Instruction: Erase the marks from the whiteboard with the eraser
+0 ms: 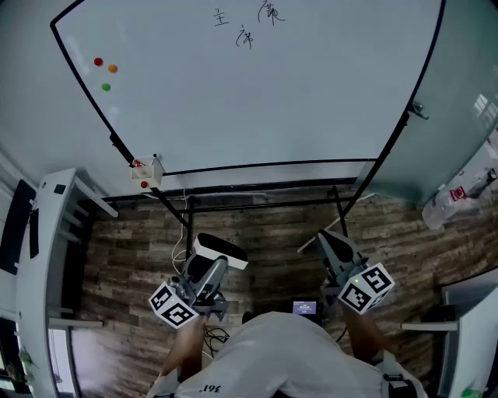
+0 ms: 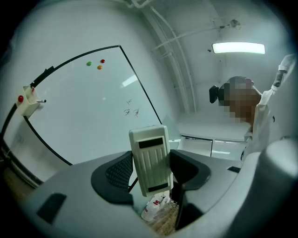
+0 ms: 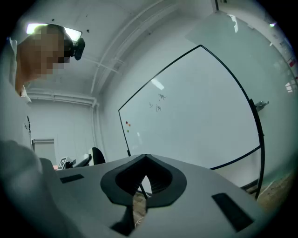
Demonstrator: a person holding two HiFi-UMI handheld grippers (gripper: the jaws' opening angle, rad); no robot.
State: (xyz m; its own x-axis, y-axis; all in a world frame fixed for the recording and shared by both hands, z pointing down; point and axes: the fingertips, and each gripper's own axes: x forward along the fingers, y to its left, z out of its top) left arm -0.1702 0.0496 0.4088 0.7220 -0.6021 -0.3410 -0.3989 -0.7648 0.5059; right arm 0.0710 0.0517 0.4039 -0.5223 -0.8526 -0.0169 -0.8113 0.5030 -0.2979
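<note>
Closest to the head camera is the person's white shirt (image 1: 284, 350), at the bottom edge, and both arms reach forward from it. On the person's left, the left gripper (image 1: 210, 268) is held low over the wooden floor (image 1: 264, 233). Its jaws are clamped on the eraser (image 2: 149, 158), a white block with ribs and two dark strips on the side that faces the gripper's camera. One dark jaw pad presses on each side of it, and the eraser stands almost upright, a little tilted. The right gripper (image 3: 145, 162) is at the other side of the body, also low. Its jaws are together at the tips, with nothing between them. A little of the floor is visible through the gap behind the tips.

The whiteboard (image 1: 257, 101) stands in front of the person, in a black frame, well apart from both grippers. The eraser does not touch it. The marks (image 1: 247, 23) are a few thin dark scribbles near the top middle of the board, too small to read. Three small round magnets (image 1: 113, 68), red, orange and green, sit in the upper left part of the board. At the lower left corner of the frame hangs a small white box (image 1: 146, 172) with something red on it. A white table (image 1: 47, 256) is at the left edge of the head view.
</note>
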